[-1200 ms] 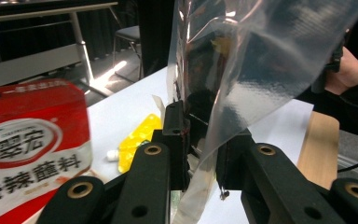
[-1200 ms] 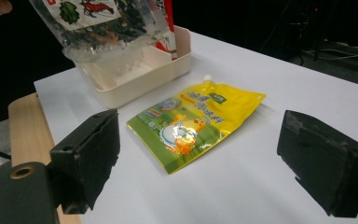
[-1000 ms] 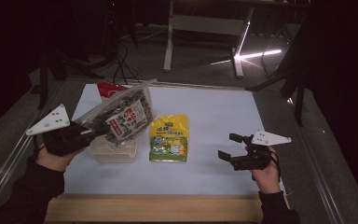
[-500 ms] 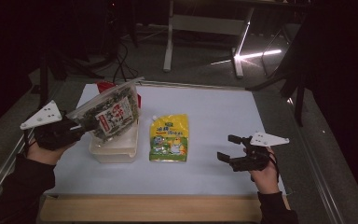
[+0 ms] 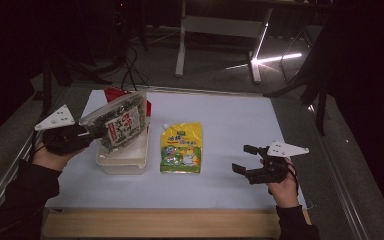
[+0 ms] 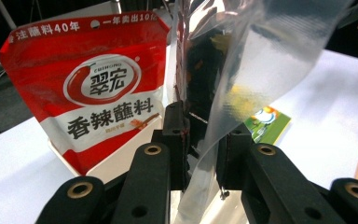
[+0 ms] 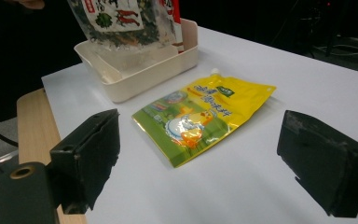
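Note:
My left gripper [image 5: 92, 132] is shut on the edge of a clear packet of dark snacks [image 5: 117, 125], which hangs tilted over a white tub [image 5: 122, 162]. In the left gripper view the jaws [image 6: 203, 135] pinch the packet's clear film [image 6: 256, 60]. A red pouch [image 6: 88, 88] stands upright at the far end of the tub [image 7: 140, 70]. A yellow pouch [image 5: 181, 147] lies flat on the white mat, right of the tub. My right gripper [image 5: 241, 158] rests open near the front right, its jaws wide apart and facing the yellow pouch [image 7: 200, 116] with nothing between them.
The white mat [image 5: 220, 115] covers the table, with a wooden strip [image 5: 160, 224] along the front edge. Dark floor, table legs [image 5: 181, 40] and cables lie beyond the far edge.
My left gripper has carried the clear packet a little to the left and lower over the tub. The right gripper has stayed where it was.

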The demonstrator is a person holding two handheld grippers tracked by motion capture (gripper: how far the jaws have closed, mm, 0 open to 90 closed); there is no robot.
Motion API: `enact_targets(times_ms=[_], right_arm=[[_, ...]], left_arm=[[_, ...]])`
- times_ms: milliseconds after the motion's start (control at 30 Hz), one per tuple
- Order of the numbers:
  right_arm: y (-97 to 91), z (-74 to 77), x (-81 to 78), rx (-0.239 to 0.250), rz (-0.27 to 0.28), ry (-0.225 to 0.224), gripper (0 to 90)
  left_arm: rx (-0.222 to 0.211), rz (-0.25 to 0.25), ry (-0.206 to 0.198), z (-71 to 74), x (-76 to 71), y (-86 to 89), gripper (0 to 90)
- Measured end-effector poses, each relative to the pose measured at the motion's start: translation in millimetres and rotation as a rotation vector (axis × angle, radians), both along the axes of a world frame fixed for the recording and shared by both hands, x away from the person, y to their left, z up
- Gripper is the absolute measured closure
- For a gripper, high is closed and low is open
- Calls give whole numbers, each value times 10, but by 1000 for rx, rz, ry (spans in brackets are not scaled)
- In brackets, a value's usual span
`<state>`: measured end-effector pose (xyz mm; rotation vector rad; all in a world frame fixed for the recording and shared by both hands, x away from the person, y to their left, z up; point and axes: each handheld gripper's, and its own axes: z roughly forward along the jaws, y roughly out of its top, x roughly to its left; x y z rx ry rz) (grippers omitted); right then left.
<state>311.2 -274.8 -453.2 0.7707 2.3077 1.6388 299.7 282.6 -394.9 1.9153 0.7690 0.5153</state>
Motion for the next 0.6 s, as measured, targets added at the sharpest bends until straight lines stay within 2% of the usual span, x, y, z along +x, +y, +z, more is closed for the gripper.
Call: enact_targets(times_ms=[133, 267, 367, 600], right_arm=[[-13, -5, 2, 0, -4, 2, 128], [-5, -10, 4, -1, 0, 1, 128], [-1, -8, 5, -1, 1, 3, 128], [-7, -13, 13, 1, 1, 4, 128]], left_arm=[[31, -4, 16, -45, 63, -42, 784], [30, 0, 32, -77, 109, -58, 784], [52, 0, 49, -121, 143, -72, 784], [23, 23, 82, -183, 168, 4, 785]])
